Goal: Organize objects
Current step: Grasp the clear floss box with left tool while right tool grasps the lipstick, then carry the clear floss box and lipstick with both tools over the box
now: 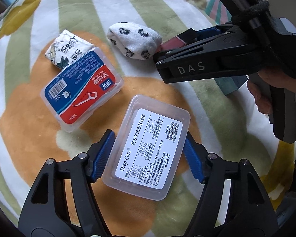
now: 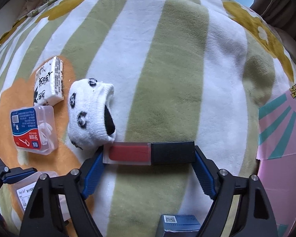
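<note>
clamping floss box (image 1: 148,154) edges, left hand-held gripper (image 1: 148,158); right hand-held gripper (image 2: 149,158) pinches lipstick (image 2: 149,153) ends.

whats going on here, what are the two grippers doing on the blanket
A person is sorting small items on a striped blanket. The left gripper is closed on a clear Deep Care floss box; the right gripper clamps a red-and-black lipstick tube end to end, beside a rolled white sock. Another floss box and a tissue pack lie nearby.
</note>
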